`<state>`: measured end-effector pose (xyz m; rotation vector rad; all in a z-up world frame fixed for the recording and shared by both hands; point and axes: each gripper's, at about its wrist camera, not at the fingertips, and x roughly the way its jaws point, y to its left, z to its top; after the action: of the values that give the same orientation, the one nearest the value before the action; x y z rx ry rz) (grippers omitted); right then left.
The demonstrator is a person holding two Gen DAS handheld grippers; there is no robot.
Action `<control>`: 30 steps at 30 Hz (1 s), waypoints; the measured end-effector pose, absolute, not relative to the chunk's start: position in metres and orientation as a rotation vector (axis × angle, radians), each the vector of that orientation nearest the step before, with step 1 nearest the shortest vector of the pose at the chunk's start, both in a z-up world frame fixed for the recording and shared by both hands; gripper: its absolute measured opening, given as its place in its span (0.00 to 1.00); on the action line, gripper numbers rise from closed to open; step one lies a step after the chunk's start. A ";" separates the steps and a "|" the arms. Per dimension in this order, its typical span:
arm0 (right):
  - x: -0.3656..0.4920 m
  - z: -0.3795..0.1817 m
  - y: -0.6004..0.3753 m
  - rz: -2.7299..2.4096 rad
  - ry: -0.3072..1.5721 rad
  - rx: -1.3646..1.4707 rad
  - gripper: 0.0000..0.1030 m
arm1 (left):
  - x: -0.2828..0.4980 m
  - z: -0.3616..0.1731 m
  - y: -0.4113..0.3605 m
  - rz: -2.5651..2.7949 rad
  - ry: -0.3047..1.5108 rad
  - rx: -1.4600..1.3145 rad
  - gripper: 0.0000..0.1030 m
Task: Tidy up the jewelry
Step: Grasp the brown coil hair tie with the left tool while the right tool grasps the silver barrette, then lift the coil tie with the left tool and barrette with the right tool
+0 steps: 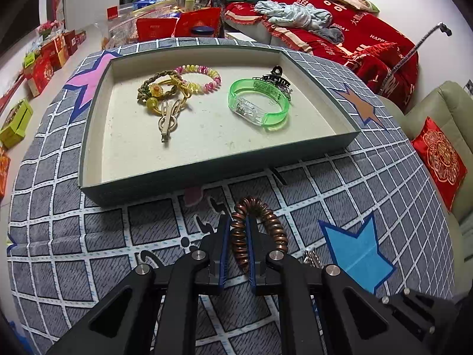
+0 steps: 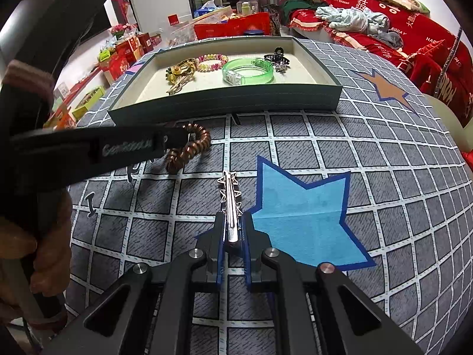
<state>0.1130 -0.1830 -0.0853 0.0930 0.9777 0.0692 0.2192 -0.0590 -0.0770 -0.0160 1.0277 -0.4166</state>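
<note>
My left gripper (image 1: pixel 239 222) is shut on a brown coil hair tie (image 1: pixel 275 224), just in front of the green tray's near wall (image 1: pixel 207 174); it also shows in the right wrist view (image 2: pixel 189 151). My right gripper (image 2: pixel 233 222) is shut on a silver star hair clip (image 2: pixel 229 195) over the blue star patch. The tray (image 2: pixel 224 103) holds a green bangle (image 1: pixel 257 103), a pink and yellow bead bracelet (image 1: pixel 204 78), a braided band with yellow beads (image 1: pixel 156 90), a gold hair clip (image 1: pixel 168 118) and a black claw clip (image 1: pixel 278 80).
The work surface is a grey grid-pattern cloth (image 1: pixel 103 230) with star patches. Red cushions and clothes (image 1: pixel 325 17) lie behind the tray. Red and green boxes (image 1: pixel 38 68) stand on the floor to the left. A pale sofa with a red cushion (image 1: pixel 440 159) is at the right.
</note>
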 end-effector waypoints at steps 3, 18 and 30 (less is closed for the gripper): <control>0.112 -0.082 -0.185 0.075 0.970 0.102 0.11 | 0.214 -0.074 -0.055 -0.422 1.014 -0.008 0.28; 0.118 -0.085 -0.192 0.103 1.016 0.144 0.11 | 0.194 -0.067 -0.034 -0.438 0.991 0.004 0.28; 0.128 -0.087 -0.184 0.100 1.041 0.069 0.23 | 0.188 -0.067 -0.031 -0.450 0.989 0.013 0.28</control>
<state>0.1282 -0.1840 -0.0866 0.0686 1.0411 0.1002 0.1879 -0.0310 -0.0669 0.0129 0.9888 -0.4499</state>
